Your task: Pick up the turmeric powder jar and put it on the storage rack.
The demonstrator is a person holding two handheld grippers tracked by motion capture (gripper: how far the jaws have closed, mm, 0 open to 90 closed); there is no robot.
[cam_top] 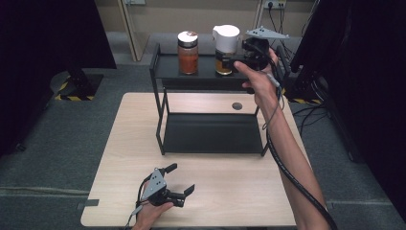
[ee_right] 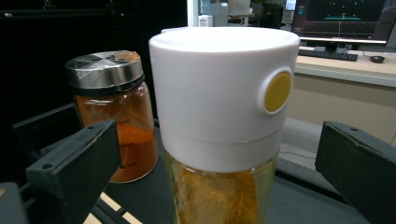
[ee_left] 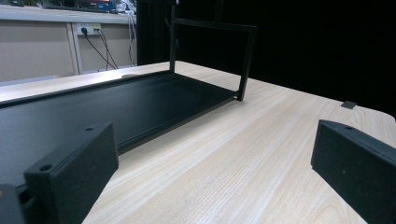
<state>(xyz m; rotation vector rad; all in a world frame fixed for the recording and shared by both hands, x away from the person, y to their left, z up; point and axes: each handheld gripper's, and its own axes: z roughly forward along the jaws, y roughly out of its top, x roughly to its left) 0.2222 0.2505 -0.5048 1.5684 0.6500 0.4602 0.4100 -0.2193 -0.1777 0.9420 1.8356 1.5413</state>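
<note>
My right claw (ee_right: 219, 163) gaped around the white-capped glass jar (ee_right: 224, 116); my left claw (cam_top: 179, 179) stood open, empty, over the pale wood-grain worktop (ee_left: 261, 154).

White-capped jar (ee_right: 219, 121) base cut off; contents indistinct.

You have a pale wood surface (cam_top: 119, 158) carrying a black two-tier shelf (cam_top: 210, 132) at its far middle. On the shelf's top tier stand a steel-lidded jar of orange powder (cam_top: 188, 52) at left and a white-capped jar (cam_top: 225, 50) just right of it.
</note>
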